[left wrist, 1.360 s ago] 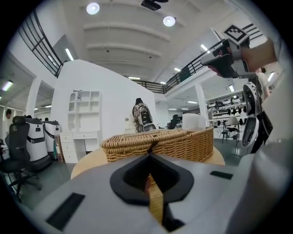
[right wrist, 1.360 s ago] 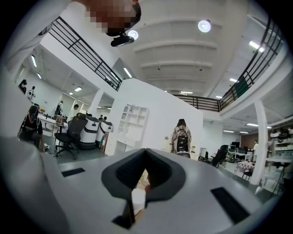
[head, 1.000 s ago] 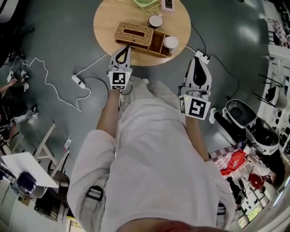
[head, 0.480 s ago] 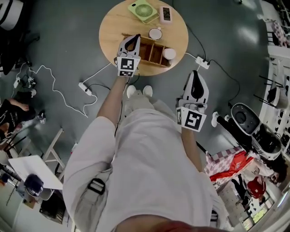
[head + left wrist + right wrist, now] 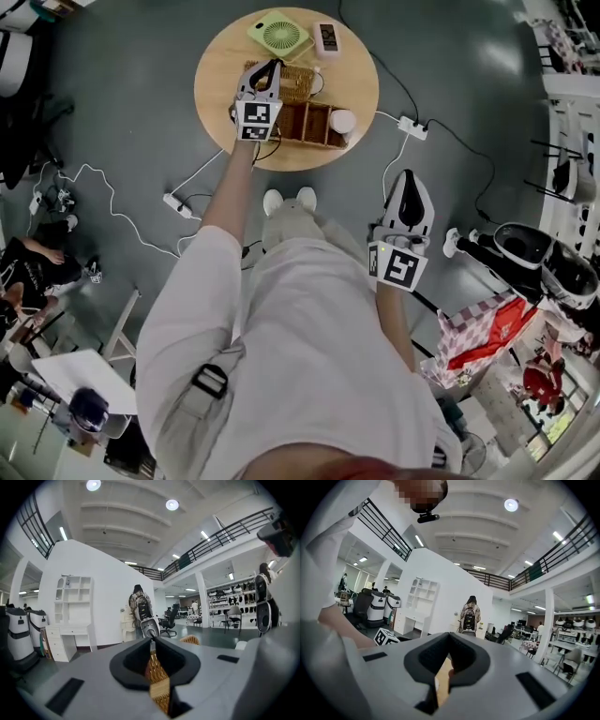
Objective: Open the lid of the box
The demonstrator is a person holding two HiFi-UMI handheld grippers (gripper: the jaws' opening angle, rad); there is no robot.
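Observation:
A wicker box (image 5: 314, 124) with open compartments stands on the round wooden table (image 5: 216, 103). Its woven lid (image 5: 295, 82) is raised at the box's left end, tilted up toward the far side. My left gripper (image 5: 272, 66) reaches over that end with the lid's edge between its jaws. In the left gripper view a strip of the lid (image 5: 157, 677) is pinched in the left gripper (image 5: 152, 638), whose jaws are starting to open. My right gripper (image 5: 409, 202) hangs near my body over the floor, shut and empty, and the right gripper (image 5: 449, 637) shows its tips together.
A green fan (image 5: 281, 35) and a white device (image 5: 328, 37) sit at the table's far side. A white cup (image 5: 343, 122) stands in the box's right end. Power strips (image 5: 412, 127) and cables lie on the grey floor around the table.
My left gripper went from the box's near edge up and across it, lifting the lid, so the compartments now show. The right gripper stayed low near my body.

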